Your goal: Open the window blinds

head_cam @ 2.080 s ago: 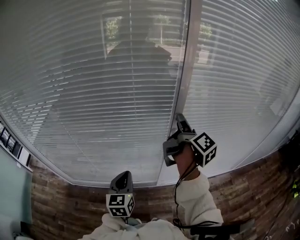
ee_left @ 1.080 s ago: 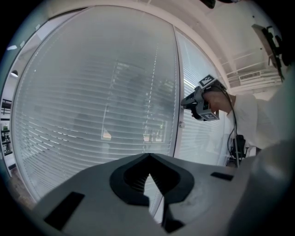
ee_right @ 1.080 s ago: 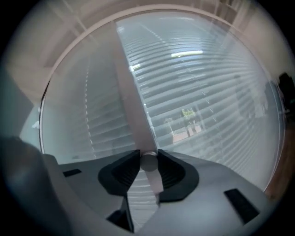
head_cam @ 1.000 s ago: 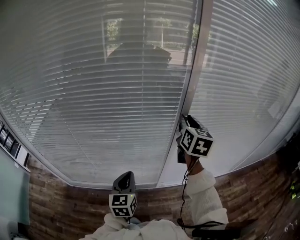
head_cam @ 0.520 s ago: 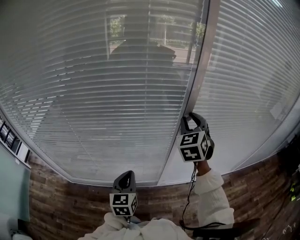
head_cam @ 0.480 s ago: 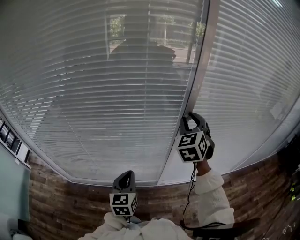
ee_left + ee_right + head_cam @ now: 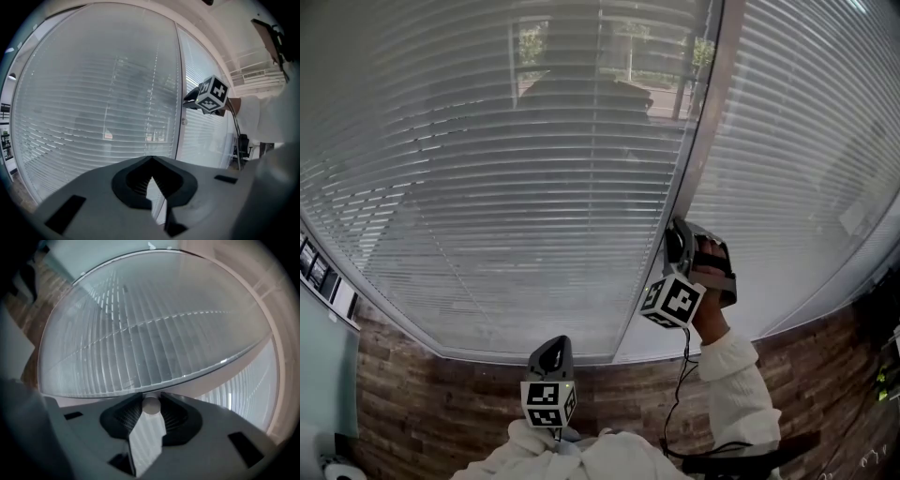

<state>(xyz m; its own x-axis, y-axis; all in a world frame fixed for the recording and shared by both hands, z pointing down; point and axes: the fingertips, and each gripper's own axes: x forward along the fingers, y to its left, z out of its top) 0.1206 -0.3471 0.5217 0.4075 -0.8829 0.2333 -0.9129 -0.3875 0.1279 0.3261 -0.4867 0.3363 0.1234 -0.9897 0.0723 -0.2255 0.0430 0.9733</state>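
Observation:
Two white slatted blinds cover the window: a wide one (image 7: 506, 187) on the left and a second (image 7: 806, 169) on the right, with a pale upright frame post (image 7: 701, 131) between them. My right gripper (image 7: 678, 232) is up against that post, shut on the round white tilt rod (image 7: 150, 405) of the blinds, whose end shows between the pads. Its marker cube (image 7: 672, 300) hangs at the lower left of the hand. My left gripper (image 7: 551, 351) stays low near the person's body, pointing at the blinds, jaws together and holding nothing.
A wood-plank wall (image 7: 441, 403) runs under the window sill. A black cable (image 7: 682, 375) hangs from the right gripper along the white sleeve. Small framed pictures (image 7: 317, 272) sit at the far left. A dark chair (image 7: 243, 143) stands to the right.
The right gripper has rolled about its own axis on the rod, and its cube has swung from the right of the hand to the lower left. The left gripper has kept still.

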